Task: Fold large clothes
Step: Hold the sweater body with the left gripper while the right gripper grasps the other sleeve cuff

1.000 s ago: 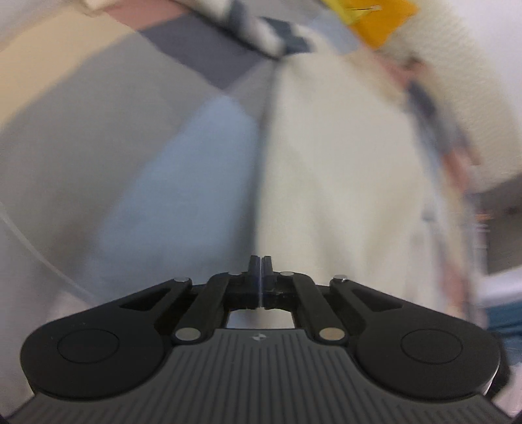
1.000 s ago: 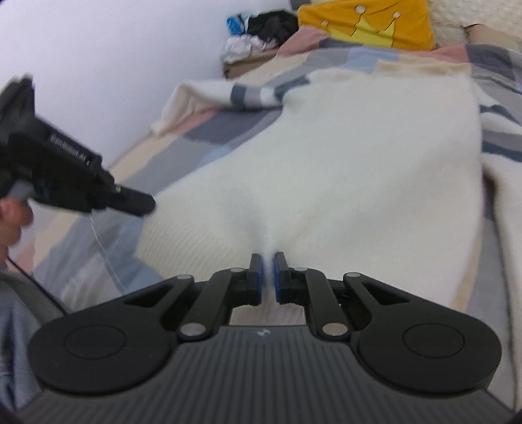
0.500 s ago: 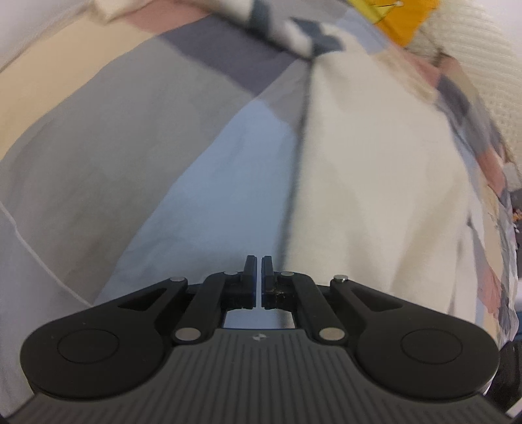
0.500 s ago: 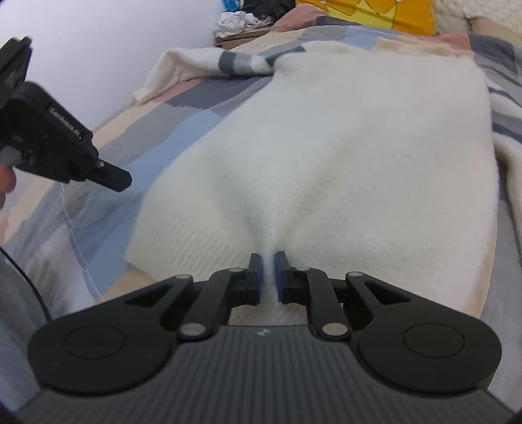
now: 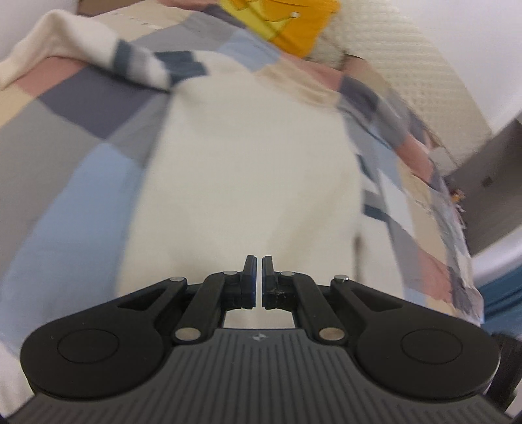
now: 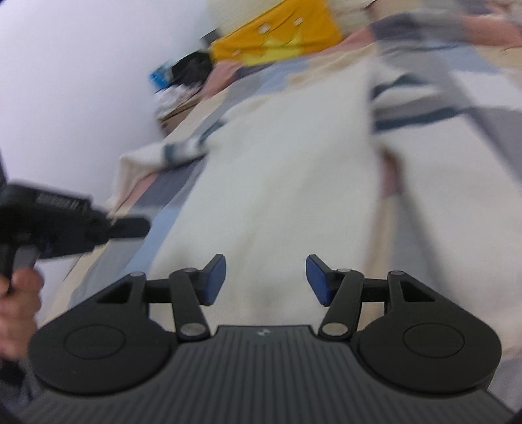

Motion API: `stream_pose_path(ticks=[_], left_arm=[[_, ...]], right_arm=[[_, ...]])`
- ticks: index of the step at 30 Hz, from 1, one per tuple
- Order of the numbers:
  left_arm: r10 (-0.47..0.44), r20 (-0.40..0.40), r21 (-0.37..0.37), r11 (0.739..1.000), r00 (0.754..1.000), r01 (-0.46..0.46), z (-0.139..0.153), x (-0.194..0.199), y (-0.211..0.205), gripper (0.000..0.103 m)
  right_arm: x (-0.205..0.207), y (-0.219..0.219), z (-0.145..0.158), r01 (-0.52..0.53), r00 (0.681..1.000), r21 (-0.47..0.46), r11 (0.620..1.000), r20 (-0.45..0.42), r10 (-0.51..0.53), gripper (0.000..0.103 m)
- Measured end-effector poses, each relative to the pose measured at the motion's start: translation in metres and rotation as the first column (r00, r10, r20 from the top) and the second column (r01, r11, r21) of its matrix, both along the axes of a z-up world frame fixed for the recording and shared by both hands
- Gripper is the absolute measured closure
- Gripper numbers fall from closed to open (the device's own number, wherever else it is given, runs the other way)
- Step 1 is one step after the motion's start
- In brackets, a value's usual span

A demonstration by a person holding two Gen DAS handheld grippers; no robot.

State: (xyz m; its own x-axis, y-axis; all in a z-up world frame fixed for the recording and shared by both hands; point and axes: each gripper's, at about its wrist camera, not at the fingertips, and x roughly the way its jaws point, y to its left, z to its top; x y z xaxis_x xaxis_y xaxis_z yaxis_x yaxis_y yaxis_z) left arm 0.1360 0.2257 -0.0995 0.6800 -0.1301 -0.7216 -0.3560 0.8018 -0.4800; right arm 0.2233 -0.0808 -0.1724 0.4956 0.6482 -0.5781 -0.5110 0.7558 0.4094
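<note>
Across the middle of both wrist views lies the cream sweater (image 5: 248, 169), spread flat on a patchwork bedcover (image 5: 65, 169) of grey, blue, pink and beige blocks. One sleeve (image 5: 98, 55), banded in dark blue and grey, stretches toward the upper left of the left wrist frame; in the right wrist view the other striped sleeve (image 6: 421, 98) runs off toward the upper right, though blur smears its edges. At the bottom centre of the left wrist frame the left gripper (image 5: 257, 270) hangs over the near part of the sweater with its jaws clenched together, only a sliver between the pads and no cloth in it. At the bottom of the right wrist frame the right gripper (image 6: 266, 277) has its jaws opening, blue pads (image 6: 215, 277) wide apart, nothing pinched between them, the sweater lying below. Beyond the garment, a yellow cushion (image 5: 290, 26) with a crown print sits near the top edge. At the left edge of the right wrist view, a person's hand (image 6: 18, 300) grips the other gripper's handle.
</note>
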Motion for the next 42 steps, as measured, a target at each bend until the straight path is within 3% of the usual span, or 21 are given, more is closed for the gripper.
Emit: stream_pose_path(ticks=[7,11,15,20,24,27,30,34,42], left_arm=[[-0.101,0.053,-0.061,0.993,0.993,0.104,-0.006,0.022,-0.045,0.102],[-0.134,0.063,-0.071,0.988,0.989,0.138,-0.015,0.035,-0.064,0.102],[-0.166,0.097,-0.102,0.979,0.981,0.176,-0.028,0.043,-0.085,0.102],[-0.251,0.11,0.102,0.965,0.962,0.24,-0.051,0.052,-0.119,0.102],[-0.319,0.062,0.18,0.935,0.946,0.304,-0.075,0.063,-0.133,0.102],[-0.316,0.053,0.196,0.933,0.947,0.3,-0.086,0.071,-0.131,0.102],[-0.309,0.044,0.172,0.939,0.95,0.298,-0.098,0.075,-0.125,0.102],[-0.304,0.039,0.146,0.944,0.952,0.296,-0.102,0.079,-0.119,0.102],[-0.303,0.053,0.145,0.945,0.951,0.293,-0.101,0.078,-0.119,0.102]], right_arm=[[0.035,-0.029,0.058,0.146,0.979,-0.158,0.977,0.163,-0.12,0.045],[0.06,-0.062,0.07,0.237,0.969,-0.172,0.956,0.119,-0.218,0.046],[0.078,-0.094,0.051,0.354,0.935,-0.137,0.925,0.035,-0.353,0.046],[0.091,-0.121,0.007,0.423,0.902,-0.198,0.884,-0.004,-0.432,0.046],[0.099,-0.143,-0.026,0.393,0.902,-0.184,0.901,-0.113,-0.417,0.046],[0.104,-0.146,-0.045,0.37,0.906,-0.233,0.899,-0.125,-0.405,0.046],[0.114,-0.153,-0.064,0.326,0.911,-0.208,0.922,-0.191,-0.365,0.045],[0.117,-0.154,-0.07,0.277,0.928,-0.13,0.952,-0.222,-0.3,0.045],[0.109,-0.136,-0.065,0.167,0.962,-0.164,0.972,-0.188,-0.197,0.05]])
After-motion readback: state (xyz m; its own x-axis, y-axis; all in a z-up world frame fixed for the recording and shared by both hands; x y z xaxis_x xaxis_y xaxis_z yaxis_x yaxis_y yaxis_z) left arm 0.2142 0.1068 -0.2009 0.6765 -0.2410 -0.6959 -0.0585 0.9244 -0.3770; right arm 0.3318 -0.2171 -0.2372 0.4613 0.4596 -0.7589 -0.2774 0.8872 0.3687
